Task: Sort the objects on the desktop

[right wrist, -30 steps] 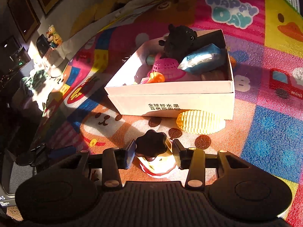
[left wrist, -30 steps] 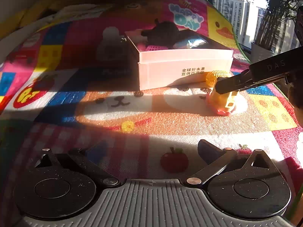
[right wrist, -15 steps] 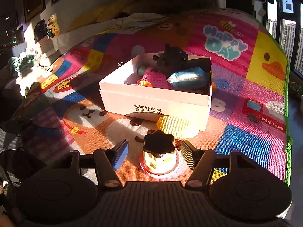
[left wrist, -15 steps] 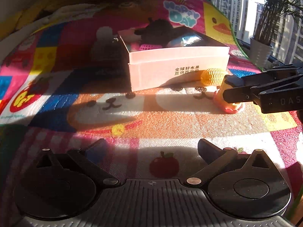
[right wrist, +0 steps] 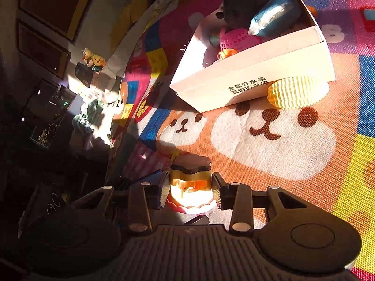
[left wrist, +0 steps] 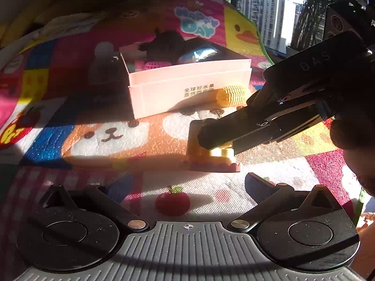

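A small yellow toy jar (right wrist: 190, 185) with a dark flower-shaped lid and pink base stands on the colourful play mat. My right gripper (right wrist: 190, 193) has its fingers closed against both sides of it; the same shows in the left wrist view (left wrist: 212, 157). My left gripper (left wrist: 185, 187) is open and empty, low over the mat near an apple print. A white cardboard box (left wrist: 187, 89) holds a black plush toy (right wrist: 239, 2), a blue packet (right wrist: 274, 18) and a pink mesh basket (right wrist: 236, 38). A yellow ribbed toy (right wrist: 295, 91) lies against the box front.
The play mat (right wrist: 281, 145) ends at a window side with a potted plant (left wrist: 328, 11) on the right. A dark bottle-like shape (left wrist: 103, 65) stands left of the box. Shelves, a duck figure (right wrist: 93, 59) and clutter lie beyond the mat's left edge.
My right gripper has closed from open onto the toy jar and rolled to one side. In the left wrist view the right gripper and jar now sit nearer and further left.
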